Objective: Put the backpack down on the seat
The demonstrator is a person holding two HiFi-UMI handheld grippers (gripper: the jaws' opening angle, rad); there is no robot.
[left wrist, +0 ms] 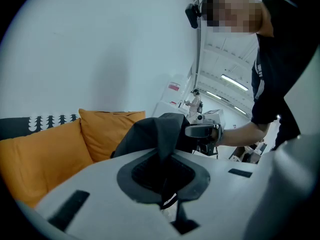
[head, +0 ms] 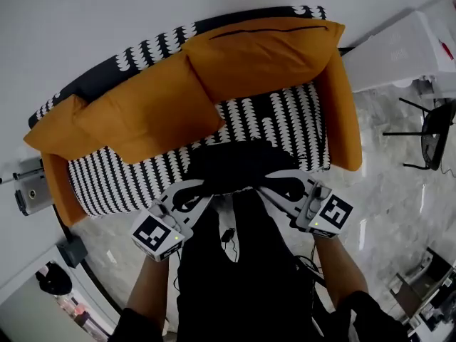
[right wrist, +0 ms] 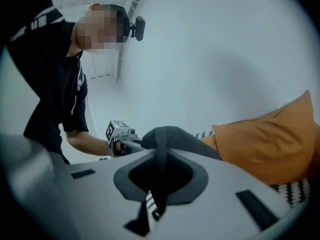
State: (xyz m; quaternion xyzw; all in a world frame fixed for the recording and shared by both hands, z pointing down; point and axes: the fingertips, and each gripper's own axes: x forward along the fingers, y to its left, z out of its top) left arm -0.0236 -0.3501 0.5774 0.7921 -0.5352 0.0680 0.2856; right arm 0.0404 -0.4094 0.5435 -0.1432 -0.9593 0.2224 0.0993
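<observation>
A black backpack (head: 239,166) hangs between my two grippers, low over the front of the sofa seat (head: 278,120). My left gripper (head: 192,194) is shut on a fold of the backpack's dark fabric (left wrist: 165,134) at its left side. On the other side my right gripper (head: 285,187) is shut on the backpack's fabric (right wrist: 165,139) too. In each gripper view the pinched fabric rises out of the closed jaws and hides the fingertips. The seat has a black-and-white patterned cover.
Two orange cushions (head: 206,77) lean on the sofa back, and orange armrests (head: 342,112) close both ends. A white wall lies behind. The floor is pale marble (head: 385,191). A black chair (head: 427,134) stands at the right and a grey box (head: 32,187) at the left.
</observation>
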